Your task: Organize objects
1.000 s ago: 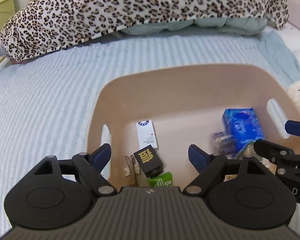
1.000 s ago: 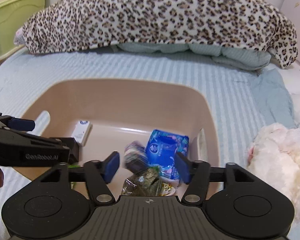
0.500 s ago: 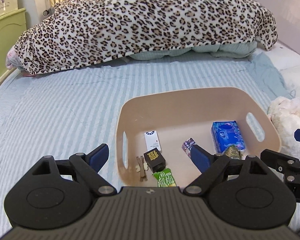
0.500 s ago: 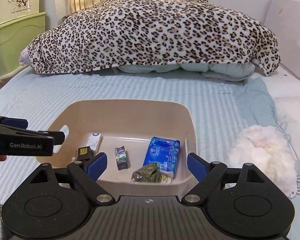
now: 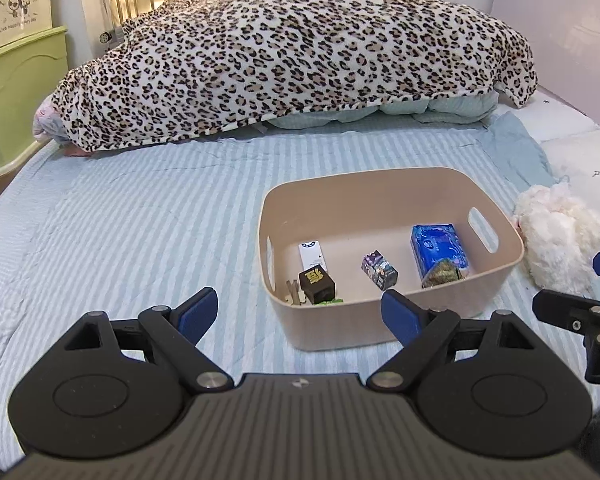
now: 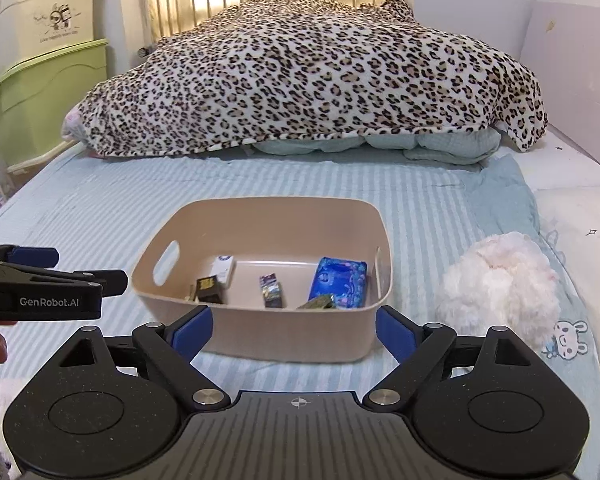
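A beige plastic basket (image 5: 512,258) (image 6: 260,340) stands on the striped bed. In it lie a blue tissue pack (image 5: 438,246) (image 6: 342,282), a small purple box (image 5: 379,270) (image 6: 271,290), a black box with gold print (image 5: 317,283) (image 6: 209,289), a white card box (image 5: 311,254) (image 6: 224,266) and a dark green packet (image 5: 442,274) (image 6: 317,302). My left gripper (image 5: 298,312) is open and empty, in front of the basket and to its left. My right gripper (image 6: 294,326) is open and empty, just in front of the basket.
A white fluffy plush (image 5: 556,240) (image 6: 500,284) lies right of the basket. A leopard-print blanket (image 5: 300,60) (image 6: 312,76) is heaped at the back. Green drawers (image 6: 40,100) stand at the left. The left gripper also shows in the right wrist view (image 6: 52,284).
Both grippers have pulled back and up from inside the basket. The small purple box, blurred in the air by the right gripper a second ago, now lies in the basket.
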Demonstrator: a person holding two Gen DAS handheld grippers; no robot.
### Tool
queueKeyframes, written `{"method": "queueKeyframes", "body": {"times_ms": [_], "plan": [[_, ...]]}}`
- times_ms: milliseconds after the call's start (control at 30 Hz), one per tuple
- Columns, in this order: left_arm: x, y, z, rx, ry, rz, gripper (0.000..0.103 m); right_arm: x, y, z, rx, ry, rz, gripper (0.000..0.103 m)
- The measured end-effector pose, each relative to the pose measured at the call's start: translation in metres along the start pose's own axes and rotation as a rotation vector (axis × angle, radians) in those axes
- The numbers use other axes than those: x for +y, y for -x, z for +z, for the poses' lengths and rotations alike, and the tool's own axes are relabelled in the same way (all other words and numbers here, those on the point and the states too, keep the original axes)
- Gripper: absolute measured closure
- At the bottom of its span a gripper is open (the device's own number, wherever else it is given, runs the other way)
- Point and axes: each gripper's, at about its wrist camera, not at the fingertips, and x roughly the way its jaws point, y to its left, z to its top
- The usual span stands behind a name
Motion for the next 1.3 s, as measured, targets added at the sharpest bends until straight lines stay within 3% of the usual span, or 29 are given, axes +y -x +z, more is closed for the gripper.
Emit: {"method": "queueKeyframes", "body": {"times_ms": [600,1300], "plan": [[0.003,0.066,-0.036,-0.051,0.003,-0.023,0.014,0.016,0.057,-0.032,-0.039,-0.014,0.049,0.013],[0.011,0.11,-0.063,-0.064,0.026,-0.066,0.014,0.02,0.11,-0.048,-0.074,-0.045,0.08,0.013]]}}
